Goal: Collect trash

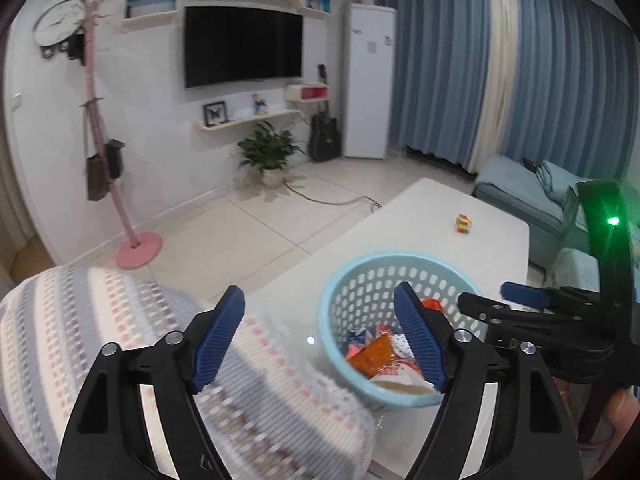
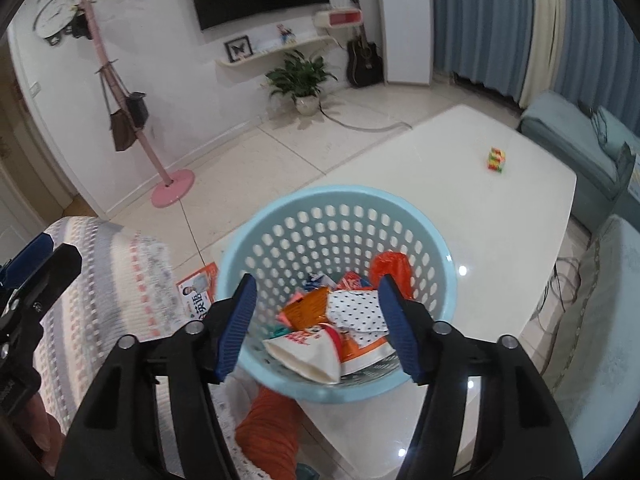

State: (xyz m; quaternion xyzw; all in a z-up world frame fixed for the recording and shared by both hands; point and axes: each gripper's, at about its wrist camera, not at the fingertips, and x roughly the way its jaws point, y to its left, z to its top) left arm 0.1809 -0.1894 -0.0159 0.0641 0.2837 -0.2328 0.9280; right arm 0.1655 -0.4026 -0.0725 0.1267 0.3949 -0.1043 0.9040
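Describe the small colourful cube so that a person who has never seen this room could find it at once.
Start from the white table in the middle of the room. The light blue basket of wrappers stands at its near end; the cube sits alone toward the far end, near the sofa. It is the only loose thing there, with red, yellow and green squares.

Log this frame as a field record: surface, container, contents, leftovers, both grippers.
surface: white table
container: light blue perforated basket, upright, near the table's near edge
contents: wrappers piled inside: orange, white dotted, red-and-white
leftovers: small multicoloured cube alone on the far part of the table
left gripper: open, nothing between the pads, left of the basket above a striped cushion
right gripper: open, empty, above the basket mouth
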